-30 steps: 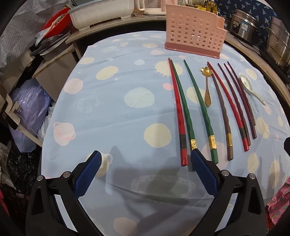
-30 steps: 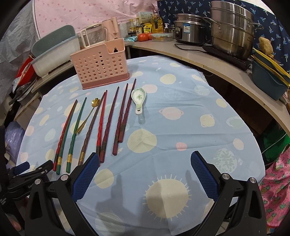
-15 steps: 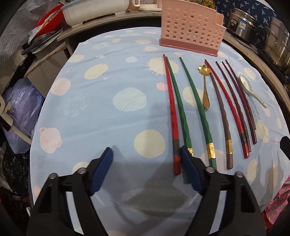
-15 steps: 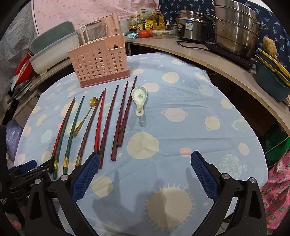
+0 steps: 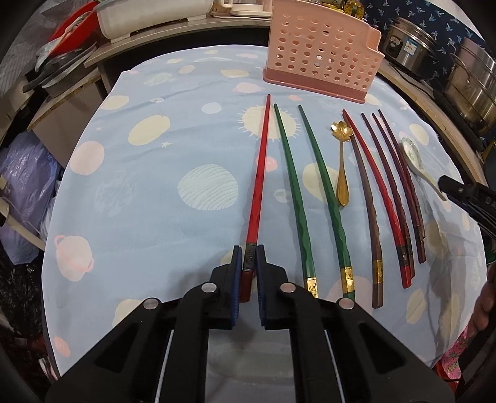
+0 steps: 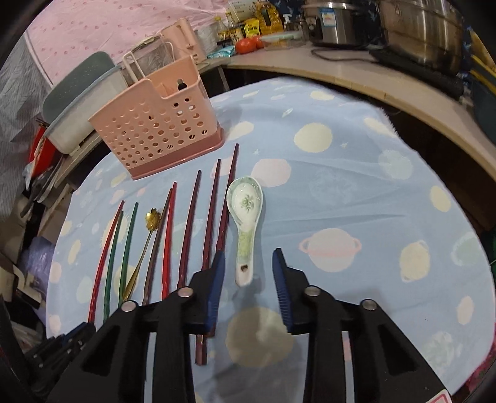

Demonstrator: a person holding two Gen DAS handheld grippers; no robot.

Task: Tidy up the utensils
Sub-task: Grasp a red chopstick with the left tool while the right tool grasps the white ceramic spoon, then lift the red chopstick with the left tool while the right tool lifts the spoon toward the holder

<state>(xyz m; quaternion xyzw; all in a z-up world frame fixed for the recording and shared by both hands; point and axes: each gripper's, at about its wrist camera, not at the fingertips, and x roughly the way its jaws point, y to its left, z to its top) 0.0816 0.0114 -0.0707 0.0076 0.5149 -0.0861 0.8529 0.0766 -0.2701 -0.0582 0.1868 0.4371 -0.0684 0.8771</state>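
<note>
Chopsticks and spoons lie in a row on the blue spotted cloth (image 5: 161, 223), in front of a pink perforated holder (image 5: 322, 52) (image 6: 155, 124). My left gripper (image 5: 249, 251) is shut on the thick end of the leftmost red chopstick (image 5: 259, 173), which still lies on the cloth. Beside it are two green chopsticks (image 5: 294, 189), a gold flower spoon (image 5: 341, 167) and several brown and dark red chopsticks (image 5: 387, 192). My right gripper (image 6: 249, 254) is closing. The handle of the white ceramic spoon (image 6: 245, 198) is between its jaws, and the pads do not touch it.
Steel pots (image 6: 418, 28) and a cooker (image 6: 334, 21) stand on the curved counter to the right. A white tub (image 5: 155, 12) and clutter sit behind the table on the left. Plastic bags (image 5: 21, 179) hang past the table's left edge.
My left gripper has closed on the red chopstick's end. My right gripper has moved left over the ceramic spoon's handle, and its jaws have narrowed a lot.
</note>
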